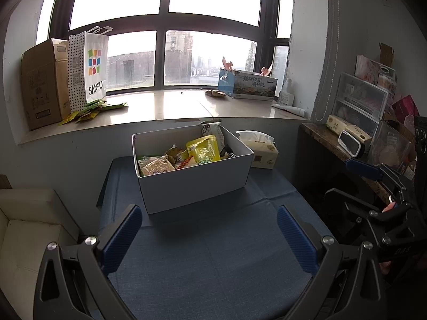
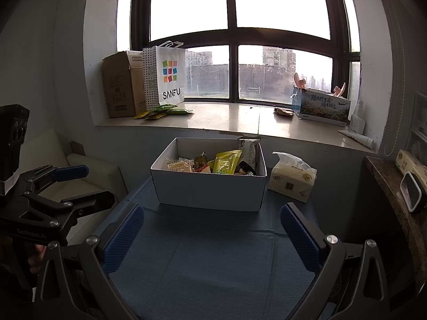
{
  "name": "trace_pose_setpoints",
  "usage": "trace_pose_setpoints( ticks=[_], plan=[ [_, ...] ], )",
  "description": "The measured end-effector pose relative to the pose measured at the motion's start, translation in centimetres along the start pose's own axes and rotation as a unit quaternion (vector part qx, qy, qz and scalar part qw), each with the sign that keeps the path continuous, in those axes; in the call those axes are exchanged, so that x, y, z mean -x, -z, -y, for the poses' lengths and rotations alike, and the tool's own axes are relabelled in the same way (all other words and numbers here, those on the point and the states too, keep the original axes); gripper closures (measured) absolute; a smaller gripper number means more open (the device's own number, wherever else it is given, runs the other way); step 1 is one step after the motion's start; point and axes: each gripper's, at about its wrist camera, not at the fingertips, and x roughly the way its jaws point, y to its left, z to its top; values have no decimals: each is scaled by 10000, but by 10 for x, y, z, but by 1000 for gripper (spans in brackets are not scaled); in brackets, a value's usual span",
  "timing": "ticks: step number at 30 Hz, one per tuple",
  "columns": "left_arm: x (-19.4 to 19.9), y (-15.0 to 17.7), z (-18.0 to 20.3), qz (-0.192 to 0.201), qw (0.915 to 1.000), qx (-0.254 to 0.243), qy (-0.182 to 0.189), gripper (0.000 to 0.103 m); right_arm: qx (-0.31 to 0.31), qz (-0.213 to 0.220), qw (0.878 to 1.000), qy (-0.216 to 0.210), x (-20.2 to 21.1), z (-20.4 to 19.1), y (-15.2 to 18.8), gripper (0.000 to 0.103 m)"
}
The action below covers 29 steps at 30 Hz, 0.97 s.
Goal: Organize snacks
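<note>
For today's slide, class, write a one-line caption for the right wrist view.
Open right tool faces a white box of snacks on a blue table, tissue pack beside it.

From my left wrist view, the box (image 1: 196,184) sits on the table (image 1: 213,261) at twelve o'clock, with snacks (image 1: 204,150) inside it. The tissue pack (image 1: 263,150) lies just beside the box at two o'clock. Behind both runs the sill (image 1: 173,105). On it at ten o'clock stand a carton (image 1: 44,85) and, to its right, a bag (image 1: 92,68), with packets (image 1: 90,110) in front of them. At one o'clock on the sill lies a flat box (image 1: 246,84). Drawers (image 1: 360,101) stand on a counter at three o'clock.
</note>
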Motion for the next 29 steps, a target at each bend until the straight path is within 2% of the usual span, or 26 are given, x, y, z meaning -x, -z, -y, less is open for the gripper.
trace_pose_setpoints(
  ticks=[29],
  plan=[
    [2,1,1,3,10000,29,63,0,-3,8,10000,-65,0,3,-2,0]
  ],
)
